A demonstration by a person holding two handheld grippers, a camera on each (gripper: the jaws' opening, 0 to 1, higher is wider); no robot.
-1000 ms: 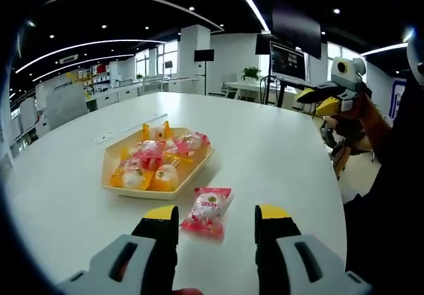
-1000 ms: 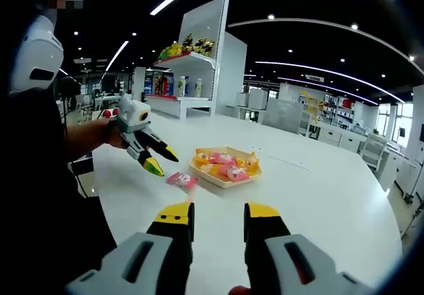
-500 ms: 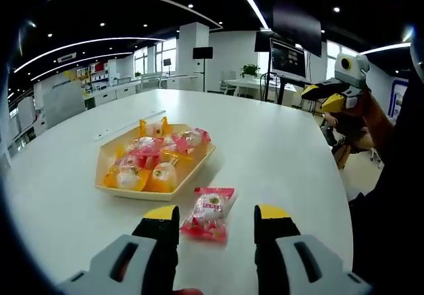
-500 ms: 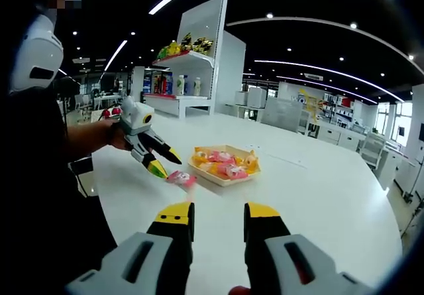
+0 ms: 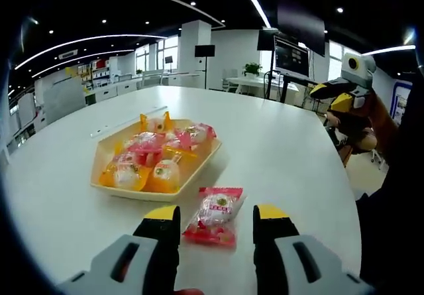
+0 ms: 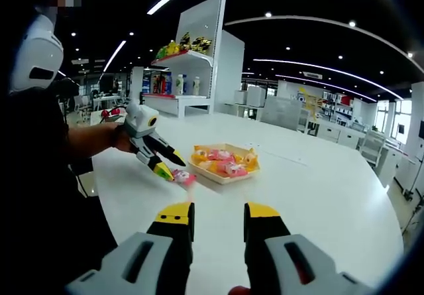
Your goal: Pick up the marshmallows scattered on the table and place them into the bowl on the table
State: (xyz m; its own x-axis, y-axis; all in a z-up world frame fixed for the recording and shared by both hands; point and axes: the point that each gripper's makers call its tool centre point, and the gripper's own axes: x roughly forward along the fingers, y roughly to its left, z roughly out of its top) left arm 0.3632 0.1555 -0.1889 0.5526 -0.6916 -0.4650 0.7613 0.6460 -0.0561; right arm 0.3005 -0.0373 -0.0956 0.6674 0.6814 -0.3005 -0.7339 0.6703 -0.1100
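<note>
Left gripper view: tongs spread wide around marshmallow packet.

Left gripper astride pink marshmallow (jaws apart), bowl beside

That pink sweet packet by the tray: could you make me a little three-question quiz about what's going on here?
1. True or false: the pink packet lies inside the yellow tray.
2. Which gripper has the packet between its open jaws: A) left gripper B) right gripper?
3. Fill in: the tray sits on a white ____.

Key: 1. False, it lies on the table beside the tray. 2. A. 3. table.
</note>
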